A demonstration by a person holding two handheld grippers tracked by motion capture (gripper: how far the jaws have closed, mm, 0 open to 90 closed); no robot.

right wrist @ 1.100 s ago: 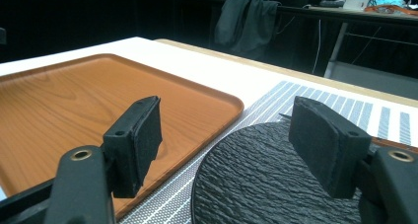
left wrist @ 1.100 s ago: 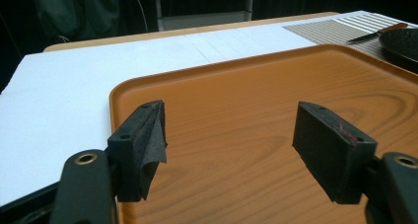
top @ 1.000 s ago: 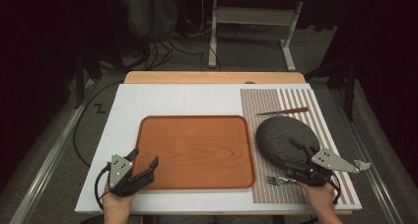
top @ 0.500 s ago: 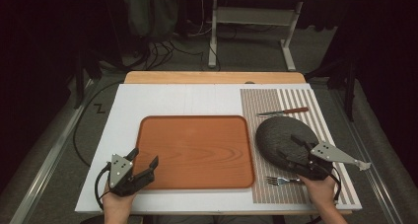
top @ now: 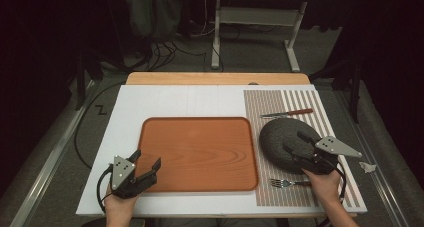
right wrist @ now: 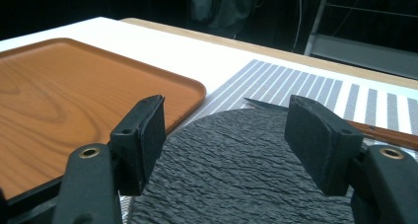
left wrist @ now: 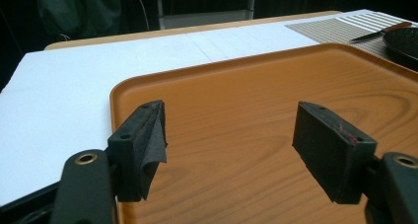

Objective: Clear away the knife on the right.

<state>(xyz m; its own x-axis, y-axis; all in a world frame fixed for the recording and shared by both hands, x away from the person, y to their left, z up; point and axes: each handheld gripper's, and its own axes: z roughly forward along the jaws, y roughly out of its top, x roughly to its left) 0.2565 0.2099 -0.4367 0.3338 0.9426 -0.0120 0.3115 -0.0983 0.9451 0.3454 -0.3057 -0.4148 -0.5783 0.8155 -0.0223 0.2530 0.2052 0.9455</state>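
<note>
High view, right hand-held gripper (top: 295,148): over the near right part of the dark plate (top: 286,143), jaws wide apart and just easing inward a little, nothing clamped; whether they touch the plate I cannot tell.
High view, right hand (top: 325,183): comes in from the bottom edge, wrist angled up and left, just right of the fork (top: 286,183).
High view, left hand-held gripper (top: 145,168): jaws spread wide, empty, at the near left corner of the wooden tray (top: 200,154).
High view, left hand (top: 119,203): low at the tabletop (top: 165,99) front edge, pointing up and right.
High view, plate: lies on the striped mat (top: 280,99), right of the tray, with the knife (top: 287,113) just beyond it.
Left gripper view: jaws wide open above the tray (left wrist: 246,100), gripping nothing; plate (left wrist: 401,39) and knife (left wrist: 379,32) far right.
Right gripper view: jaws wide open with the plate (right wrist: 231,169) below and between them, pads not pressing on it; tray (right wrist: 64,95) to the left, knife (right wrist: 374,130) behind the plate on the mat (right wrist: 315,91).
</note>
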